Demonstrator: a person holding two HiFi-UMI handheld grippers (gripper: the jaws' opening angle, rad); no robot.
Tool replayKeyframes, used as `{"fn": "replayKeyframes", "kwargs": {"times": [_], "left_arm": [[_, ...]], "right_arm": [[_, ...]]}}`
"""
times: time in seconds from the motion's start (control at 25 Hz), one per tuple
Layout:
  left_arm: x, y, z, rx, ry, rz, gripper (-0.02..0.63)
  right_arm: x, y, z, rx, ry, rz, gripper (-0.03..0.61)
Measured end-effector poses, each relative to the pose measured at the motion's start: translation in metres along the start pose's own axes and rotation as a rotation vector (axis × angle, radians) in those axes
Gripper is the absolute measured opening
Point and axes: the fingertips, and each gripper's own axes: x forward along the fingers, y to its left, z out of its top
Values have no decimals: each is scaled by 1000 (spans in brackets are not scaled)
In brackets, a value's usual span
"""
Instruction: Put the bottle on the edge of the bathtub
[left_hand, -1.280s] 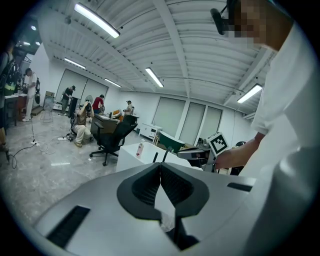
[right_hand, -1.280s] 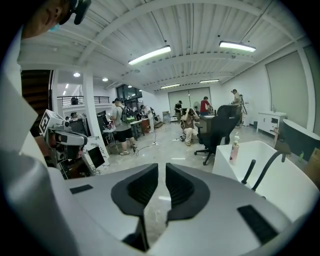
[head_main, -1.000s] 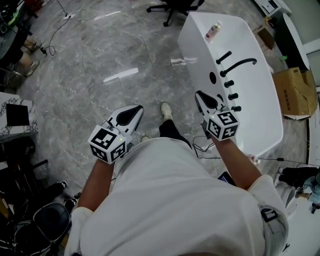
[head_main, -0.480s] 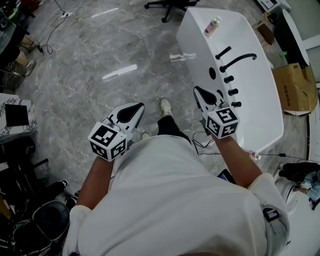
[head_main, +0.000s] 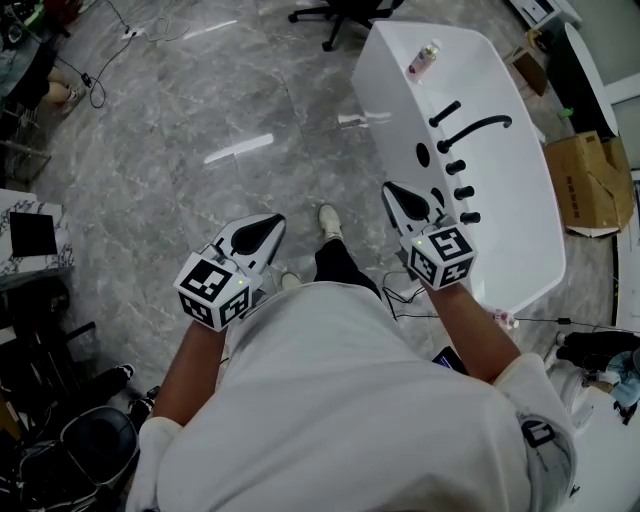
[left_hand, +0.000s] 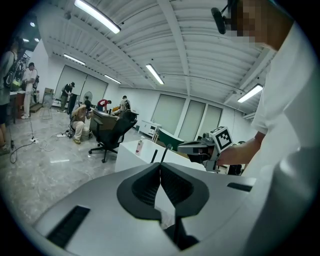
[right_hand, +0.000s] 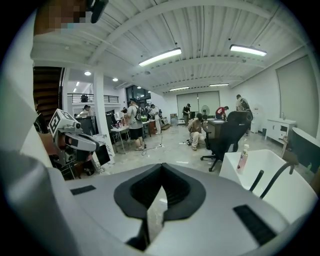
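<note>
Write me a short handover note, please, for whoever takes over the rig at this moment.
Left tool: shut, nothing in it, held in front of the person's waist.
Right tool: shut, nothing in it, beside the near end of the tub.
Bottle: upright on the tub's far edge, well away from both tools.
Done: the bottle appears to be placed on the edge.
Left: nothing obvious; perhaps check that it stands steady.
</note>
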Motion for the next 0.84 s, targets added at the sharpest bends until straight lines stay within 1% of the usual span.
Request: {"fn": "replayKeyframes", "kwargs": {"times": [0.2,0.56,0.84], "left_arm": [[6,0,2,1,2,5,18],[6,5,5,-10,-24,35,18],[-3,6,-4,-24,-29,38,18]], "right_arm": [[3,0,-1,-10,18,29,8],[16,1,10,-45,20,68,8],[15,14,5,-47,33,77,8]]}}
